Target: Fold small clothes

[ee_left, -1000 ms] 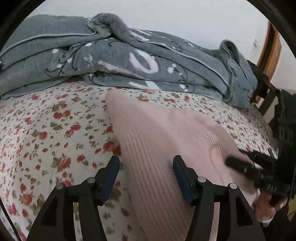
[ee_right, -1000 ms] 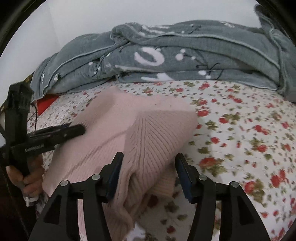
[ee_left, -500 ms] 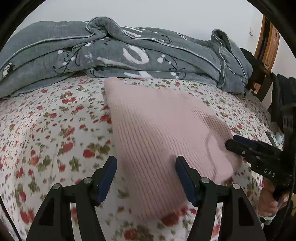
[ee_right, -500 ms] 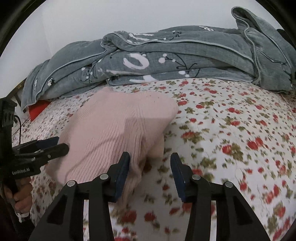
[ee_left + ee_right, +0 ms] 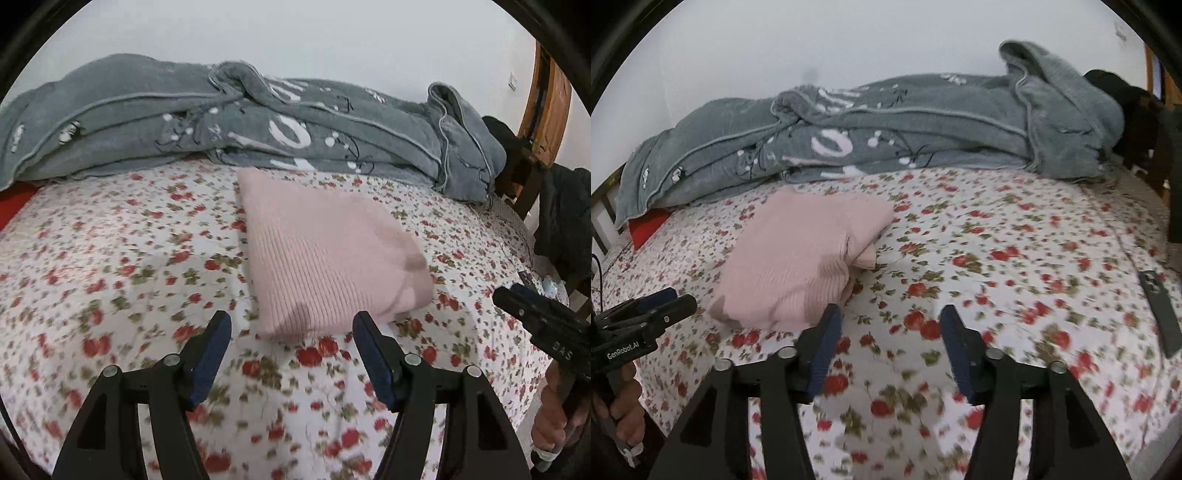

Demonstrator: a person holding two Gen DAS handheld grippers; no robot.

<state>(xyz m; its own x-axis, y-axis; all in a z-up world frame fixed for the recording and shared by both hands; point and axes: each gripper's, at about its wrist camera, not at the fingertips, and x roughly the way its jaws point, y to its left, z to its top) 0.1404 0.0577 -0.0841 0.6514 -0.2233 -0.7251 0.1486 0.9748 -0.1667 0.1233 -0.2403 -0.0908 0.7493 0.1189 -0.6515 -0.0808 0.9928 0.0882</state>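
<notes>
Folded pink sweater [image 5: 325, 258] lying flat on the floral bedsheet [image 5: 110, 258], long axis running away toward the grey blanket [image 5: 221, 122]. Left gripper [image 5: 291, 354] and right gripper [image 5: 888, 347] both just short of the sweater's near edge, jaws just opened wider, apart, nothing between. Left more squarely in line with it; right off to its side.

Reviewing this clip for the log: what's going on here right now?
A person holds a two-finger gripper in each hand over a bed with a floral sheet. A pink knit garment lies folded on it, in front of a heaped grey blanket. Neither the left gripper nor the right gripper holds anything: both sets of jaws have just been opening, nothing between them. A dark phone lies at the sheet's edge.
</notes>
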